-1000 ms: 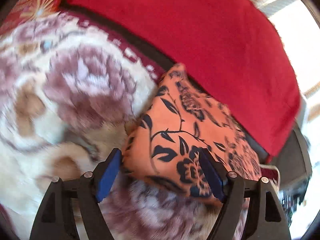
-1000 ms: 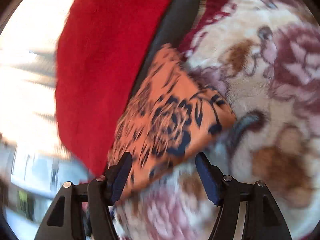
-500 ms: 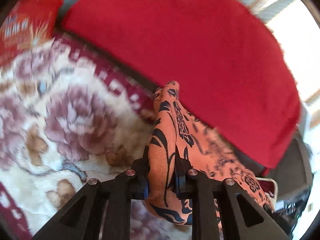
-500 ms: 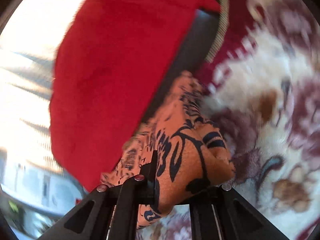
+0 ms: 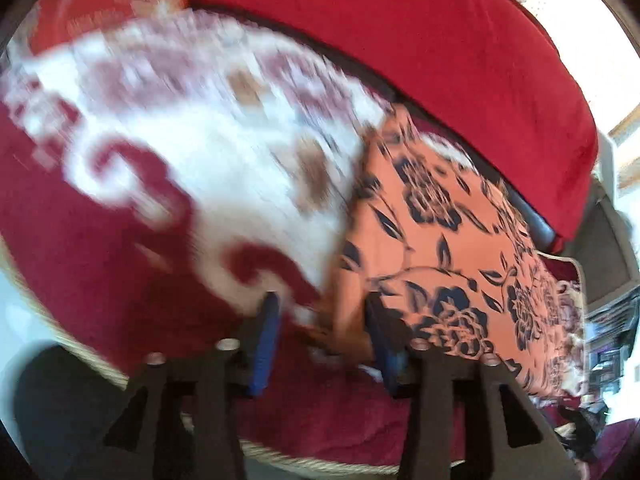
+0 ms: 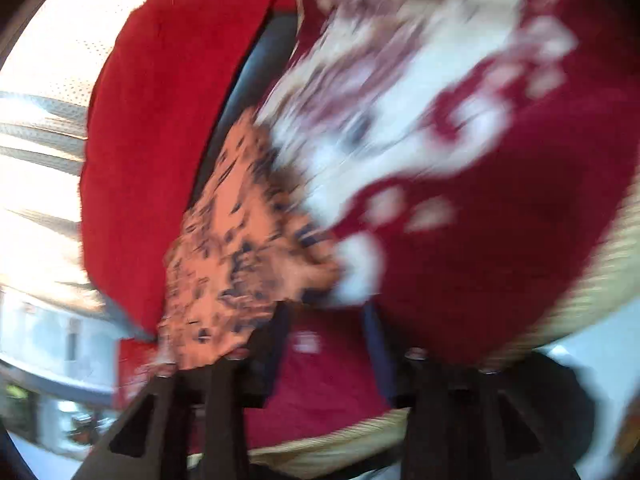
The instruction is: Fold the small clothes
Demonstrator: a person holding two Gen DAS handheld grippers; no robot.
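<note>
An orange cloth with a dark floral print (image 5: pixel 432 240) lies folded on a red and cream floral blanket (image 5: pixel 168 160). In the left wrist view my left gripper (image 5: pixel 324 336) is open, its blue pads apart, with the cloth's near corner between and over the right pad. In the right wrist view, which is blurred, the cloth (image 6: pixel 236 248) lies at the left and my right gripper (image 6: pixel 328 344) is open, with the cloth's edge over its left finger.
A plain red cushion (image 5: pixel 420 40) lies behind the cloth, with a dark sofa edge (image 5: pixel 536 224) between them. The blanket's braided hem (image 6: pixel 592 280) runs along the near edge. Bright windows are at the side.
Both grippers were shut on the cloth half a second ago and have now opened. The cloth has dropped back onto the blanket, and both cameras have pulled back toward the blanket's near edge.
</note>
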